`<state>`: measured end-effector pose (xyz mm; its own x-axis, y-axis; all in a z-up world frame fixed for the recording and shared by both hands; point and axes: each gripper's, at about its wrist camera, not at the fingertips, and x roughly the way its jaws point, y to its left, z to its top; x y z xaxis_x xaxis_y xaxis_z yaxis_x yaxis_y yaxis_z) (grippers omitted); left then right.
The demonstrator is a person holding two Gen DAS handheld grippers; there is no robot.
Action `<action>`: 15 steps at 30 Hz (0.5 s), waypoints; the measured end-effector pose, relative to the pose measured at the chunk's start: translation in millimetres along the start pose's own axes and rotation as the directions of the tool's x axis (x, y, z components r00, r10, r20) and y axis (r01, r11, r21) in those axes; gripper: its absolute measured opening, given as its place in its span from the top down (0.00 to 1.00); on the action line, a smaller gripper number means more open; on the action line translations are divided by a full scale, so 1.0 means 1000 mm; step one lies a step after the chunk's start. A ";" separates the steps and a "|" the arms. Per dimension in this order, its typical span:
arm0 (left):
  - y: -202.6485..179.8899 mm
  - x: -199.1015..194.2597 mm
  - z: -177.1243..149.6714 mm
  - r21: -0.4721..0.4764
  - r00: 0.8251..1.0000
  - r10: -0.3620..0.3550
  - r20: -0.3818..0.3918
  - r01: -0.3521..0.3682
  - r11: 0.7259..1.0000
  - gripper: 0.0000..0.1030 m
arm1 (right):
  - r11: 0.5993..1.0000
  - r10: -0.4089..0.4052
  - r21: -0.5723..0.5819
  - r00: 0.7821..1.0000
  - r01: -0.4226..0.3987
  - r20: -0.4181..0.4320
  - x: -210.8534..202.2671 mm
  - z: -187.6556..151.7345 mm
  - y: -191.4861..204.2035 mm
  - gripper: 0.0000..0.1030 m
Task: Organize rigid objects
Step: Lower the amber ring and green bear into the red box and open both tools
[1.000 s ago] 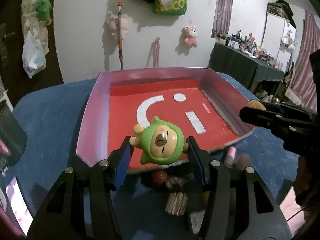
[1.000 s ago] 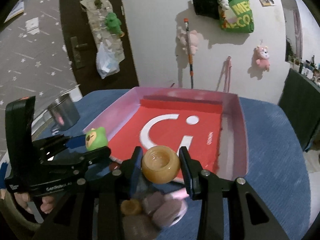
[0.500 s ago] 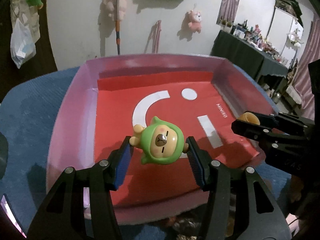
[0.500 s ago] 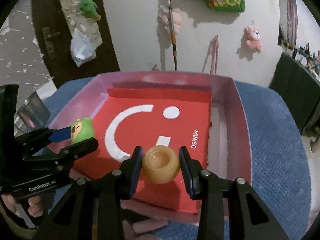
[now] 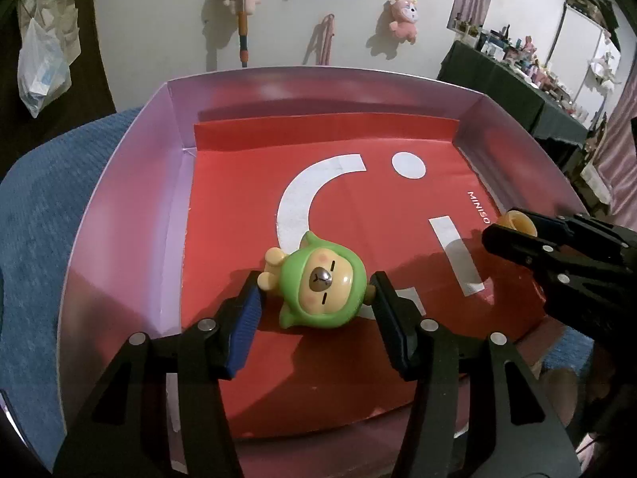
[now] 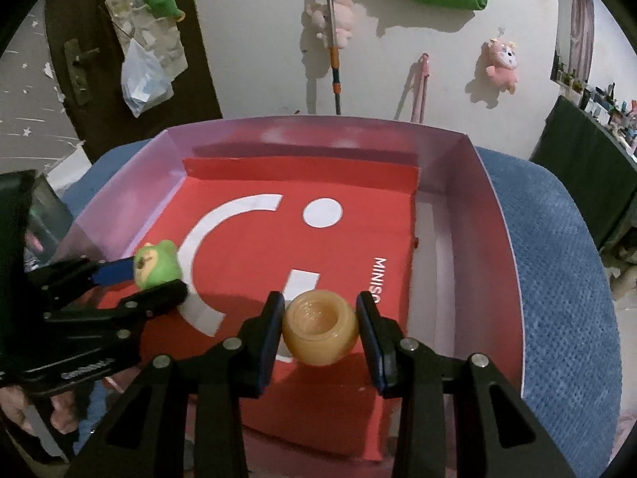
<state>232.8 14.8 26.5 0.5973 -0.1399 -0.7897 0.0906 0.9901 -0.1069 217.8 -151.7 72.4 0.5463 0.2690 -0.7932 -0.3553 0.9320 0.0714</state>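
Observation:
A green-hooded bear figurine (image 5: 322,285) lies on the red floor of the pink-walled box (image 5: 119,183), between the fingers of my left gripper (image 5: 316,298), whose jaws stand slightly wider than the toy. In the right wrist view the figurine (image 6: 156,265) shows at the left with the left gripper (image 6: 131,283). A tan round pot (image 6: 320,326) rests on the box floor between the fingers of my right gripper (image 6: 320,318), with small gaps on both sides. The pot's rim (image 5: 517,221) peeks past the right gripper (image 5: 513,231) in the left wrist view.
The box (image 6: 501,215) stands on a blue cloth-covered table (image 6: 565,279). Its red liner carries a white smile logo (image 6: 223,247). A wall with plush toys and a mop handle (image 6: 334,51) lies behind. A dark cluttered shelf (image 5: 517,79) stands at the right.
Both grippers moved forward over the box and down to its floor. Both jaws have opened a little, and the figurine and the pot now rest on the red liner.

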 end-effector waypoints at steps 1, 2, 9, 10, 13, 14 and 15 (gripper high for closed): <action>0.000 0.000 0.000 0.001 1.000 0.002 0.001 -0.002 1.000 0.49 | 1.000 -0.002 0.004 1.000 0.002 -0.004 0.002 0.001 -0.001 0.61; -0.001 0.001 0.000 0.002 1.000 0.002 0.002 -0.002 1.000 0.49 | 1.000 -0.003 0.008 1.000 0.003 -0.008 0.004 0.001 -0.003 0.61; 0.000 0.002 0.000 -0.005 1.000 -0.003 0.001 0.003 1.000 0.49 | 1.000 -0.007 0.004 0.999 0.007 -0.044 0.016 0.000 -0.001 0.61; 0.000 0.002 0.000 -0.004 1.000 -0.003 0.001 0.003 1.000 0.49 | 1.000 -0.005 0.003 0.999 0.005 -0.049 0.017 -0.001 -0.001 0.61; 0.000 0.002 0.001 -0.006 1.000 -0.005 0.001 0.005 1.000 0.49 | 1.000 -0.003 0.000 0.998 0.003 -0.057 0.020 -0.003 0.001 0.61; 0.000 0.002 0.000 -0.006 1.000 -0.005 0.001 0.005 1.000 0.49 | 1.000 -0.004 -0.001 0.998 0.004 -0.057 0.021 -0.003 0.001 0.61; 0.000 0.002 0.000 -0.005 1.000 -0.004 0.001 0.004 1.000 0.49 | 1.000 -0.001 0.004 0.998 0.002 -0.057 0.021 -0.003 0.001 0.61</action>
<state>234.5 14.5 25.2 0.5975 -0.1436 -0.7889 0.0892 0.9896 -0.1126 226.5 -146.0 54.2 0.5029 0.2534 -0.8263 -0.3516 0.9334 0.0723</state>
